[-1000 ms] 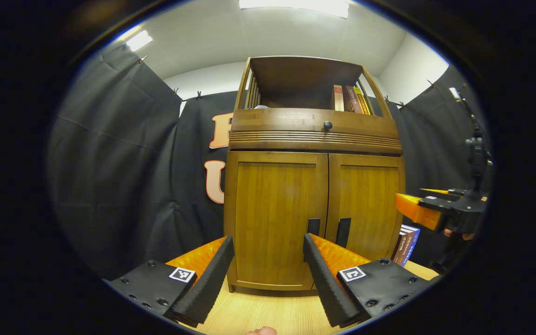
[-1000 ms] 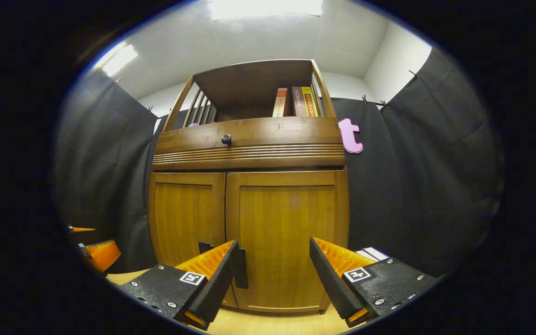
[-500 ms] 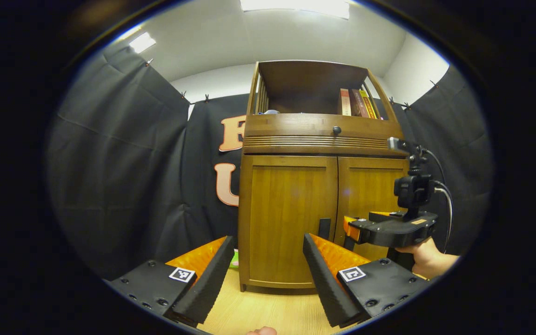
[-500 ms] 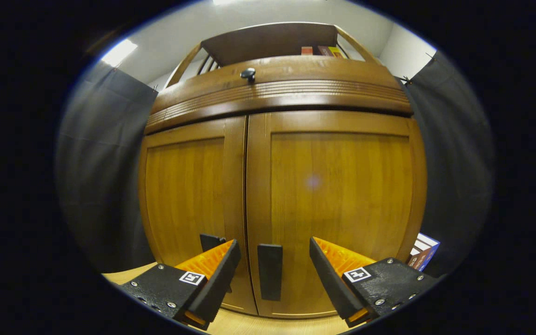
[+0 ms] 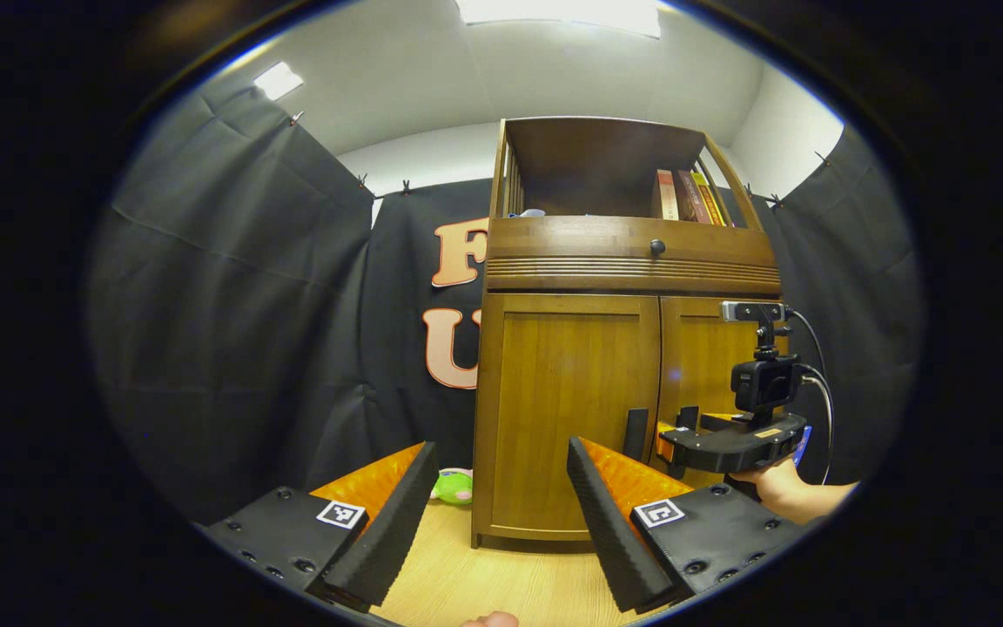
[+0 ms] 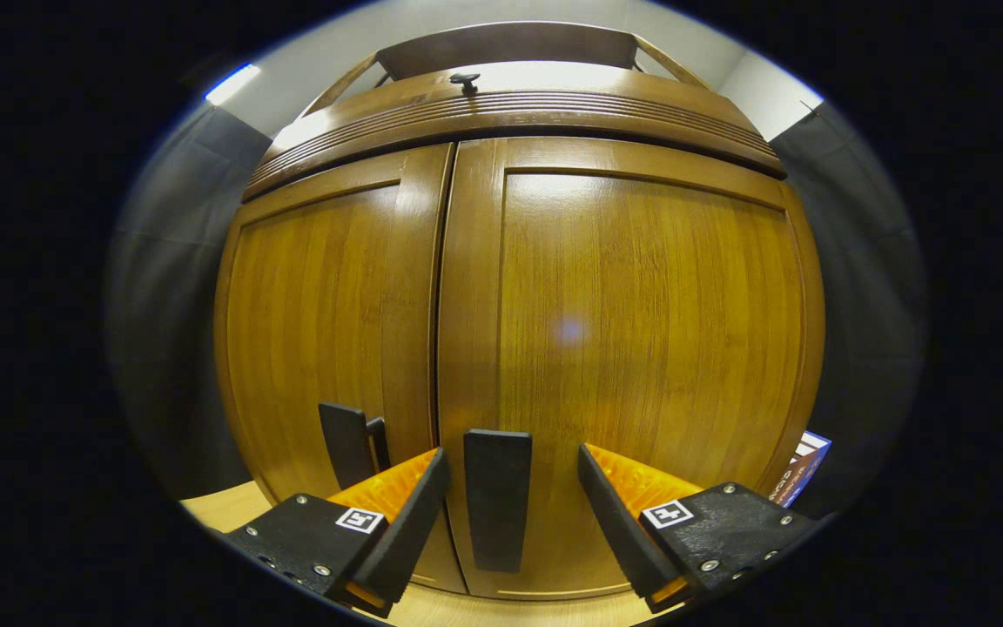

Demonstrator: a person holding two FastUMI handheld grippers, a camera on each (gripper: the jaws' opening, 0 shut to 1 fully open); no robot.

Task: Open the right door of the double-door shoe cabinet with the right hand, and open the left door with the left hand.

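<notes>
nearest in the right gripper view, the right gripper stands with jaws wide apart, the right door's handle between them, neither finger pressing on it yet. the step is best done by closing squarely on that handle, then pulling along the door's swing (not straight back). the right door and left door look shut. farther back, the left gripper hangs open and empty, well short of the left door's handle.

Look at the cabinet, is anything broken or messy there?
Nothing looks broken. Both doors of the cabinet are shut and straight. One odd bit: a small green toy lies on the floor beside the cabinet's left side, and books sit low by its right side.
</notes>
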